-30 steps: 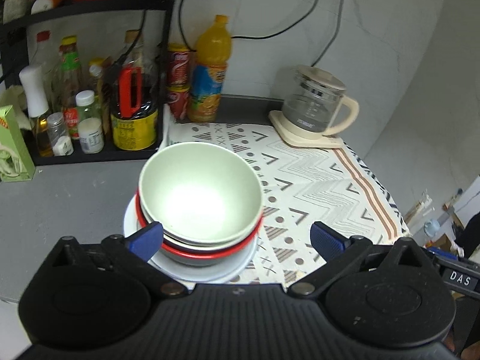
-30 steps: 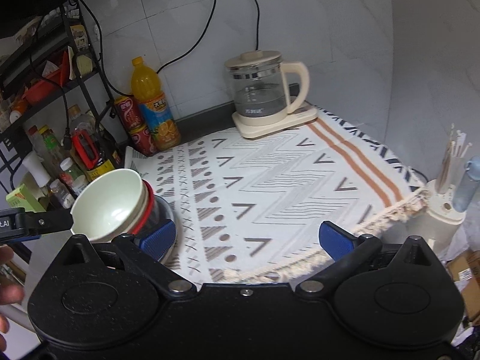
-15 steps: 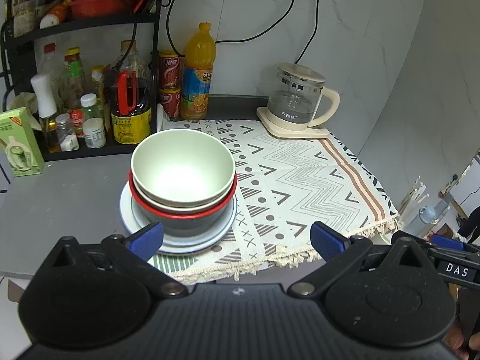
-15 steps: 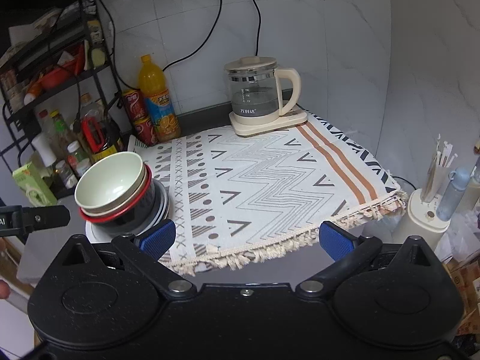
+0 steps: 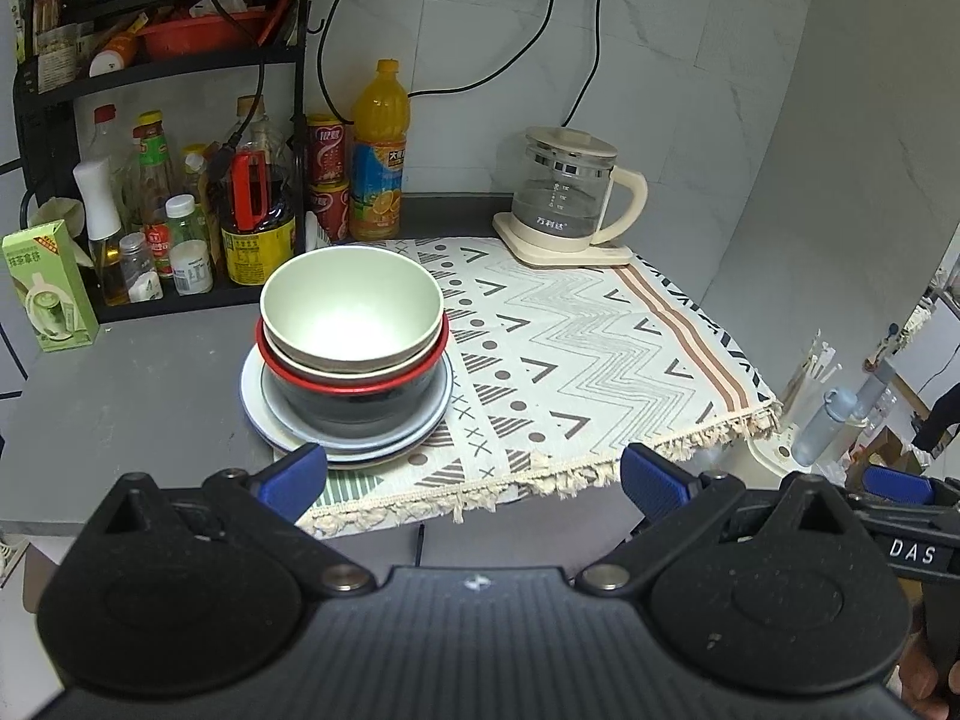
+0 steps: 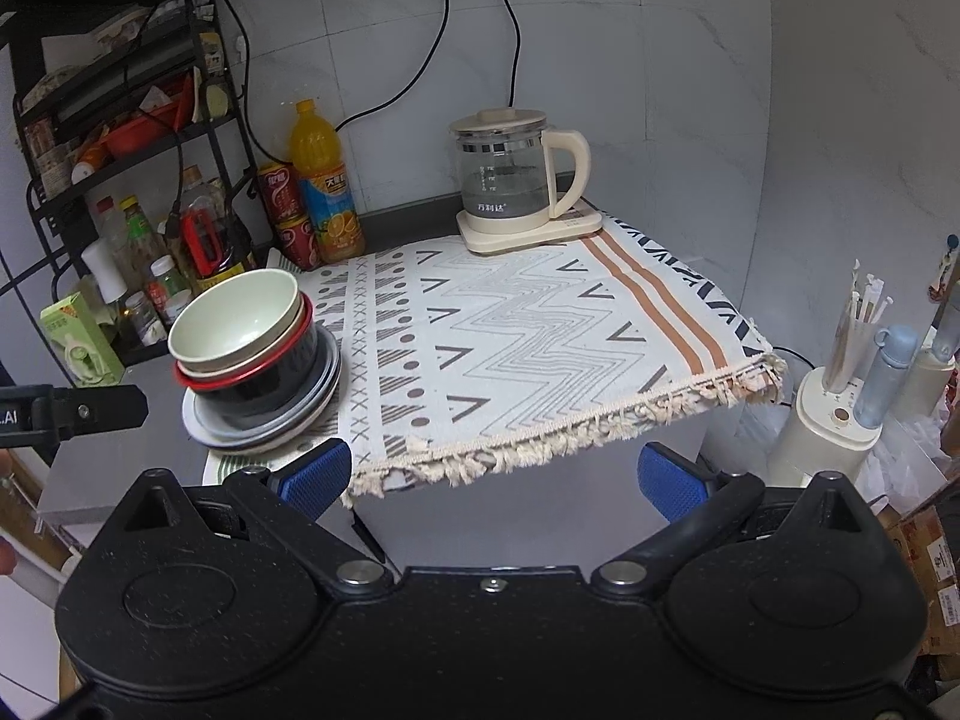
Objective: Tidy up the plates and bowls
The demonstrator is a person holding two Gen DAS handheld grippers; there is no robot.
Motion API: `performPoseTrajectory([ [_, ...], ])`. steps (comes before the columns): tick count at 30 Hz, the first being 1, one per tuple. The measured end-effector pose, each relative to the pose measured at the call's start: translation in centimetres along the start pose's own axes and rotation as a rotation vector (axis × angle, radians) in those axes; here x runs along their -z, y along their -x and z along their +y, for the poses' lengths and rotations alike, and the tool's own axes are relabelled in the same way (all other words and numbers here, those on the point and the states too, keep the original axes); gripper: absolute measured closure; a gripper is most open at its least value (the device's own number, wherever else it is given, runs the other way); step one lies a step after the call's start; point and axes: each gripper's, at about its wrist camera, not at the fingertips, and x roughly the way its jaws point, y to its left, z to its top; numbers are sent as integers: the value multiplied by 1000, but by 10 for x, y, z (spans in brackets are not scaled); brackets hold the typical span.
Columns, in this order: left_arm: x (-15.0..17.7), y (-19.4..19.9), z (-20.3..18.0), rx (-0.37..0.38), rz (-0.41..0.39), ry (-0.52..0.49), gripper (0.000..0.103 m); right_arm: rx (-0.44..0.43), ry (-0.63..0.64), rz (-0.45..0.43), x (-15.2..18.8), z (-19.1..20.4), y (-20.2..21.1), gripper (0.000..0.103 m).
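- Writing: "DAS" in white on the black body at the right edge of the left wrist view; "AI", cut off, on the black body at the left edge of the right wrist view. Kettle point(image 5: 567, 189) has small print on the glass, too small to read. Juice bottle point(image 5: 380, 150) and red cans point(image 5: 327, 177) carry labels in characters I cannot make out.
- Left gripper point(image 5: 474, 474): blue fingertips spread wide, nothing between them, touching nothing; it hangs off the front edge of the counter point(image 5: 120, 396).
- Right gripper point(image 6: 492, 471): also spread wide and empty, off the front edge, clear of the cloth fringe.
- Stack: pale green bowl point(image 5: 351, 303) nested on top, a cream one under it, then a dark bowl with red rim point(image 5: 354, 387), all sitting on stacked plates point(image 5: 255, 402).
- Stack stands near the front edge of the counter, half on bare grey surface, half on the left edge of the patterned cloth point(image 5: 576, 348).
- Kettle at the back edge on the cloth's far corner; bottle rack point(image 5: 162, 192) at the back left.
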Motion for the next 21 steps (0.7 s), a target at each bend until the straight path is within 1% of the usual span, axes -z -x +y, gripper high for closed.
performPoseTrajectory([
  [7, 15, 11, 0, -19, 2, -15, 0, -7, 16, -13, 9, 4, 12, 0],
  [13, 23, 17, 5, -35, 17, -6, 0, -22, 13, -12, 13, 7, 16, 0],
  [21, 27, 27, 12, -51, 5, 26, 0, -37, 27, -15, 14, 13, 19, 0],
])
